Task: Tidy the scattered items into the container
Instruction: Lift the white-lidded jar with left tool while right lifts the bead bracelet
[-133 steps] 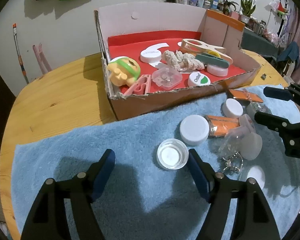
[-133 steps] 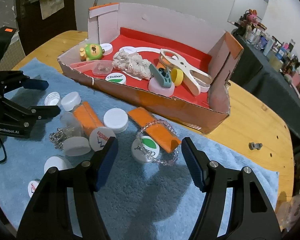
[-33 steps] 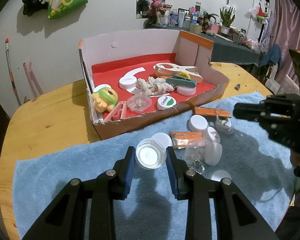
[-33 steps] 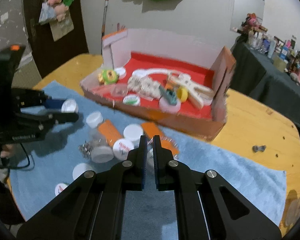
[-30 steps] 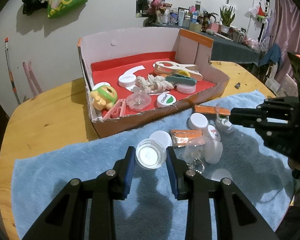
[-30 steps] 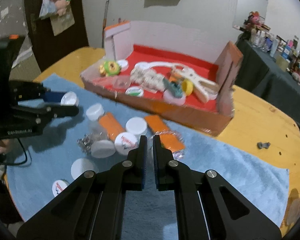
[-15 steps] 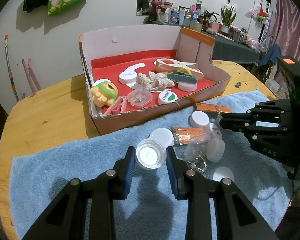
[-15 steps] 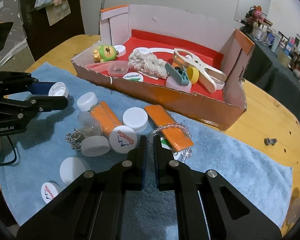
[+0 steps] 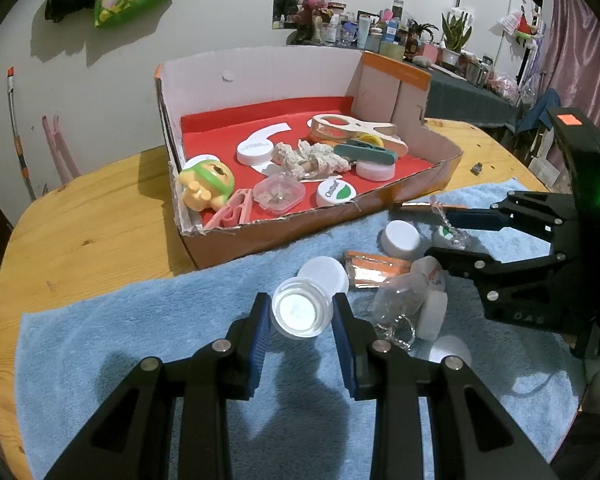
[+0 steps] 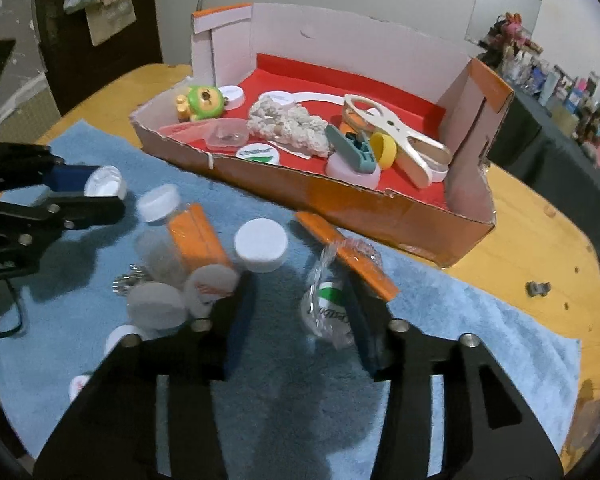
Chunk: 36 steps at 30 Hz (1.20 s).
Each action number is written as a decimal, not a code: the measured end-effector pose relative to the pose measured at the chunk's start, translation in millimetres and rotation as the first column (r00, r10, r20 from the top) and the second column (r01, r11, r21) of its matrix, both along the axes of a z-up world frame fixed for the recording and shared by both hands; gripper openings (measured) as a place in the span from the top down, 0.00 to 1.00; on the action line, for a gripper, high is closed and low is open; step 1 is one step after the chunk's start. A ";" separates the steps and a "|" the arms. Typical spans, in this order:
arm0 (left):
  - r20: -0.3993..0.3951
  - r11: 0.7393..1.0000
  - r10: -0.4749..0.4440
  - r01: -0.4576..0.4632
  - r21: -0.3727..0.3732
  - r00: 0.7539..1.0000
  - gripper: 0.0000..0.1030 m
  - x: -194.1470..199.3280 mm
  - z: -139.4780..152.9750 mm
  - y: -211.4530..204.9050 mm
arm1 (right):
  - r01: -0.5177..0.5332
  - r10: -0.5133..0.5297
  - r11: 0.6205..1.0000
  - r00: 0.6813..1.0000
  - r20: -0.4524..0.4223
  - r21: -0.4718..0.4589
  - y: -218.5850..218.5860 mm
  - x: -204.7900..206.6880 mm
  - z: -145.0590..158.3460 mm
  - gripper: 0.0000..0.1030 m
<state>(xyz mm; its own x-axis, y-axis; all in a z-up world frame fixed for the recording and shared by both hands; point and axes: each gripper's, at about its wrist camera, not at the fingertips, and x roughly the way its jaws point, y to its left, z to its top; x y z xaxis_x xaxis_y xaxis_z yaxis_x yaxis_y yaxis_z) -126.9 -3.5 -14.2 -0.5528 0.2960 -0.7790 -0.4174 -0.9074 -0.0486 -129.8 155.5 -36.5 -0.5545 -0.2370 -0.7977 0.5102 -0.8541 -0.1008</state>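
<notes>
My left gripper (image 9: 302, 320) is shut on a small clear round cap (image 9: 302, 312), held just above the blue towel (image 9: 120, 344); the right wrist view shows that cap (image 10: 104, 186) at far left. My right gripper (image 10: 302, 320) hangs low over the towel and its jaws are opening. Between them, close to the right finger, lie a white green-logo cap (image 10: 328, 300) and a clear bead bracelet (image 10: 360, 248); the pads do not press on them. The cardboard box (image 9: 300, 236) with red lining stands behind, holding a toy, caps and clips.
On the towel lie white caps (image 10: 261, 245), orange packets (image 10: 198, 236), a clear bottle (image 9: 396, 300) and a key chain (image 9: 400, 332). The round wooden table (image 9: 92, 240) carries a small metal bit (image 10: 538, 289) at its right. A dark cluttered sideboard stands behind.
The right gripper's jaws went from shut to parted, and it sank closer to the green-logo cap and bracelet. The left gripper kept still with its cap.
</notes>
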 end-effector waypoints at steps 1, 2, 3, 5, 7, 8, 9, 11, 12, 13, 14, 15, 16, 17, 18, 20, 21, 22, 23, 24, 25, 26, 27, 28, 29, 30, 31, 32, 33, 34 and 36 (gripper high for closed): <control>0.002 1.000 0.001 -0.001 0.002 1.000 0.68 0.0 -0.6 -0.1 | 0.001 -0.001 1.000 1.000 -0.003 0.004 -0.6 -0.1 -0.1 0.57; 0.003 1.000 0.001 -0.001 0.001 1.000 0.68 -0.1 -0.9 -0.9 | 0.003 -0.003 1.000 1.000 -0.004 0.003 -1.0 -0.8 -0.1 0.57; 0.005 1.000 0.001 -0.001 0.000 1.000 0.68 -0.1 -1.5 -0.9 | 0.005 -0.005 1.000 1.000 -0.001 -0.004 -0.8 -2.1 0.1 0.57; 0.010 1.000 0.002 -0.002 0.001 1.000 0.68 -0.1 -3.6 -1.2 | 0.009 -0.009 1.000 1.000 0.003 -0.014 0.2 -4.9 0.3 0.57; 0.016 1.000 0.002 -0.002 0.001 1.000 0.68 -1.2 -5.6 -1.7 | 0.014 -0.014 1.000 1.000 0.004 -0.022 1.4 -7.6 0.4 0.58; 0.019 1.000 0.001 -0.001 0.001 1.000 0.68 -1.2 -6.4 -1.6 | 0.013 -0.013 1.000 1.000 0.008 -0.025 1.5 -8.7 -0.2 0.63; 0.021 1.000 0.000 0.000 0.001 1.000 0.68 -1.6 -6.7 -1.9 | 0.022 -0.022 1.000 1.000 -0.001 -0.019 1.7 -9.5 -0.8 0.67; 0.022 1.000 -0.002 0.002 0.004 1.000 0.68 -1.2 -7.1 -1.8 | 0.028 -0.028 0.999 1.000 0.002 -0.016 2.5 -11.9 -1.8 0.72; 0.022 1.000 -0.003 0.003 0.004 1.000 0.68 -1.3 -7.2 -1.5 | 0.035 -0.035 0.999 0.999 0.000 -0.024 3.8 -13.1 -1.5 0.77; 0.022 1.000 -0.004 0.003 0.004 1.000 0.68 -2.5 -7.3 -1.3 | 0.045 -0.045 0.999 0.999 -0.002 -0.029 5.1 -14.2 -1.1 0.85; 0.023 1.000 -0.004 0.004 0.004 1.000 0.68 -3.0 -7.5 -1.1 | 0.049 -0.049 0.998 0.999 0.003 -0.039 6.6 -15.3 -0.7 0.89; 0.024 1.000 -0.004 0.004 0.004 1.000 0.68 -3.3 -7.5 -1.1 | 0.052 -0.051 0.996 0.999 0.016 -0.070 9.6 -16.9 0.2 0.92; 0.024 1.000 -0.004 0.004 0.004 1.000 0.68 -3.4 -7.6 -0.9 | 0.053 -0.051 0.995 0.998 0.026 -0.088 11.0 -17.7 0.5 0.94; 0.025 1.000 -0.004 0.004 0.003 1.000 0.68 -3.7 -7.9 -0.7 | 0.052 -0.049 0.994 0.998 0.028 -0.093 11.3 -17.9 0.6 0.94; 0.026 1.000 -0.004 0.004 0.003 1.000 0.68 -3.8 -7.7 -0.9 | 0.050 -0.049 0.995 0.999 0.020 -0.090 11.1 -16.8 1.2 0.95; 0.026 1.000 -0.003 0.003 0.004 1.000 0.68 -3.6 -7.7 -1.1 | 0.042 -0.041 0.994 0.999 0.013 -0.099 10.3 -13.4 3.1 0.95; 0.026 1.000 -0.004 0.004 0.004 1.000 0.68 -3.9 -7.8 -1.2 | 0.038 -0.037 0.994 0.999 0.009 -0.107 10.4 -11.6 4.9 0.95; 0.025 1.000 -0.004 0.003 0.004 1.000 0.68 -3.6 -7.7 -1.2 | 0.031 -0.031 0.993 1.000 0.001 -0.116 10.4 -9.2 7.2 0.95; 0.024 1.000 -0.004 0.003 0.004 1.000 0.68 -4.1 -8.1 -1.3 | 0.026 -0.027 0.992 1.000 -0.004 -0.122 10.2 -8.1 8.9 0.95; 0.023 1.000 -0.004 0.004 0.004 1.000 0.68 -3.6 -7.9 -1.0 | 0.020 -0.021 0.991 1.000 -0.012 -0.136 10.5 -5.7 13.0 0.95; 0.022 1.000 -0.004 0.004 0.005 1.000 0.68 -4.3 -8.0 -1.5 | 0.016 -0.018 0.989 1.000 -0.015 -0.144 10.7 -4.7 15.2 0.95; 0.022 1.000 -0.004 0.004 0.005 1.000 0.68 -4.6 -7.7 -1.5 | 0.012 -0.016 0.988 1.000 -0.025 -0.155 11.5 -2.9 19.1 0.95; 0.021 1.000 -0.004 0.004 0.007 1.000 0.68 -4.7 -7.4 -1.5 | 0.007 -0.011 0.987 1.000 -0.025 -0.163 11.6 -2.4 21.2 0.95; 0.021 1.000 -0.005 0.004 0.009 1.000 0.68 -4.7 -7.0 -1.6 | 0.008 -0.013 0.985 0.999 -0.030 -0.171 12.1 -1.4 24.1 0.95; 0.022 1.000 -0.005 0.004 0.012 1.000 0.68 -5.1 -6.3 -1.6 | 0.010 -0.017 0.984 0.999 -0.035 -0.179 13.4 -0.4 27.5 0.95; 0.022 1.000 -0.005 0.004 0.013 1.000 0.68 -5.1 -5.7 -1.6 | 0.009 -0.017 0.983 0.999 -0.041 -0.186 14.4 0.4 30.3 0.95; 0.020 1.000 -0.004 0.003 0.014 1.000 0.68 -5.0 -4.9 -1.5 | 0.006 -0.015 0.981 0.999 -0.044 -0.193 15.5 1.0 32.5 0.95; 0.017 1.000 -0.001 0.001 0.013 1.000 0.68 -4.8 -3.8 -1.4 | 0.010 -0.020 0.980 0.999 -0.048 -0.200 16.6 1.7 35.1 0.95; 0.015 1.000 0.000 -0.001 0.014 1.000 0.68 -5.0 -2.5 -1.4 | 0.007 -0.017 0.979 0.999 -0.047 -0.202 17.4 2.0 37.0 0.95; 0.014 1.000 0.001 -0.001 0.015 1.000 0.68 -4.9 -1.0 -1.5 | 0.005 -0.016 0.979 0.999 -0.050 -0.202 17.5 2.6 38.0 0.95; 0.009 1.000 0.002 -0.003 0.019 1.000 0.68 -4.4 1.8 -1.7 | 0.008 -0.021 0.979 0.998 -0.059 -0.206 19.6 3.6 42.4 0.95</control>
